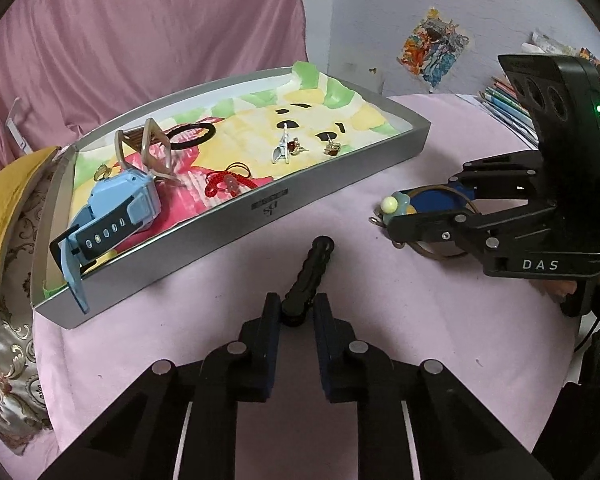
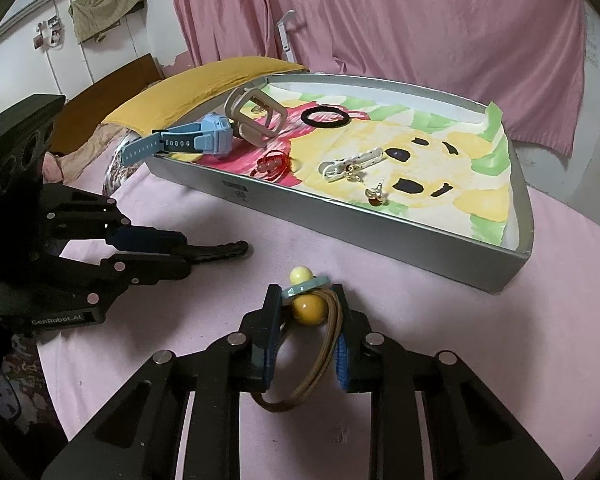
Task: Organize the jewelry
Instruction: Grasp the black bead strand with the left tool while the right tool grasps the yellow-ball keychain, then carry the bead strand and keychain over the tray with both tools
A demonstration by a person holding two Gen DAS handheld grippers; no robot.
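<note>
My left gripper point(image 1: 297, 305) is shut on a black wavy hair clip point(image 1: 310, 270) that rests on the pink cloth in front of the grey tray point(image 1: 236, 220); it also shows in the right wrist view point(image 2: 216, 251). My right gripper point(image 2: 307, 296) is shut on a brown hair tie with yellow and pale beads point(image 2: 309, 307), low over the cloth; it also shows in the left wrist view point(image 1: 400, 206). In the tray lie a blue watch point(image 1: 116, 208), a beige clip point(image 1: 148, 152), a black hair band point(image 1: 192, 134), a red cord point(image 1: 226, 184) and earrings point(image 1: 332, 148).
The tray point(image 2: 380, 236) has a painted paper lining. A yellow cushion point(image 1: 4, 216) lies left of the tray. Pink curtains hang behind. Books point(image 1: 504, 100) are stacked at the far right.
</note>
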